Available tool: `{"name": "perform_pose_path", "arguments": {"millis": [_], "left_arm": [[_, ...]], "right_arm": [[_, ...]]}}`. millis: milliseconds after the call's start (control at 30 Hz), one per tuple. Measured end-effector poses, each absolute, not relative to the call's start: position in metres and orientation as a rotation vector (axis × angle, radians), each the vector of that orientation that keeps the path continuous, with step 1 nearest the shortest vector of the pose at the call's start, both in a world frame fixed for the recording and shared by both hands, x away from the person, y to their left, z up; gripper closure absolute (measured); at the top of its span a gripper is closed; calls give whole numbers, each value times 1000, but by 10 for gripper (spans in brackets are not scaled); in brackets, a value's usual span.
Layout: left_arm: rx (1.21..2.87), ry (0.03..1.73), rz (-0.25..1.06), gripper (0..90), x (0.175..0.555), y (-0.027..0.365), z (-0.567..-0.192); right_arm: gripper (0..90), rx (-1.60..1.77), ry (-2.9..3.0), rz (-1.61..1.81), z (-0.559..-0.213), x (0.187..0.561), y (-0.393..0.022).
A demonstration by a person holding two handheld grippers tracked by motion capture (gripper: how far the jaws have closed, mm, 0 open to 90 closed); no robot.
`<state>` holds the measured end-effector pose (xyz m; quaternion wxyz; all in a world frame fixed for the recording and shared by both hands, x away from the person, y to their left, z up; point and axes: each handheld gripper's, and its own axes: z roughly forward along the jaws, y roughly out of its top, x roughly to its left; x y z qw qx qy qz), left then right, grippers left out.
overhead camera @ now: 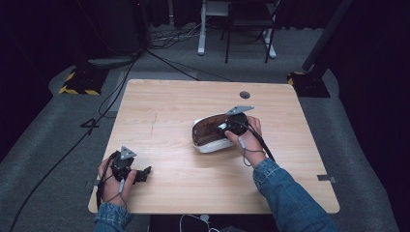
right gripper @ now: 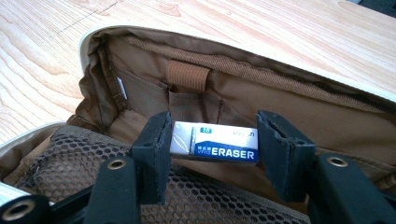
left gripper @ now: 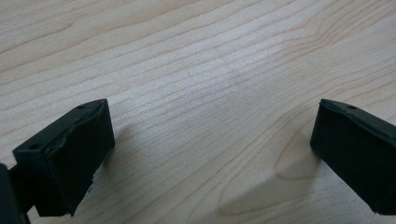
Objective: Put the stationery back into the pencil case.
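A white pencil case [overhead camera: 210,133] with a brown lining lies open at the middle right of the wooden table [overhead camera: 169,101]. My right gripper [overhead camera: 227,126] reaches into its mouth. In the right gripper view the jaws press on both ends of a white and blue eraser [right gripper: 215,142], so the right gripper [right gripper: 212,140] is shut on it, just above the lining [right gripper: 299,107] and a mesh pocket [right gripper: 70,149]. My left gripper [overhead camera: 145,172] rests near the table's front left corner. It is open [left gripper: 212,154], with bare wood between its fingers [left gripper: 70,154].
A small round hole [overhead camera: 244,94] sits in the table near its far edge. Beyond the table, cables [overhead camera: 116,82], stand bases with yellow and black tape [overhead camera: 77,84] and chair legs [overhead camera: 246,34] stand on the grey floor.
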<state>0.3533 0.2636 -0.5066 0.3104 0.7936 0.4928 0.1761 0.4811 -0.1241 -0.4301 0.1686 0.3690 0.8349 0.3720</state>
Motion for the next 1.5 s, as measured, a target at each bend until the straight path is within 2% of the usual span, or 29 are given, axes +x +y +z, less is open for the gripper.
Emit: {"name": "perform_pose_path", "arguments": {"millis": [100,133,233,867,1500], "left_arm": [[2096,1302,465,1,353,264,-507],[2096,1302,465,1,353,264,-507],[2096,1301,465,1,353,264,-507],[2096,1301,466,2,353,264,-507],[2107,1293,468,5,351,264,-506]], "right_arm": [[441,1046,2366,1063,-430,481,-124],[389,1036,2349,1070,-429,480,-123],[361,1032,2338,1082,-428,479,-123],[354,983,2321,1157,-411,466,-137],[321,957,2258,1281,-378,432,-198]]}}
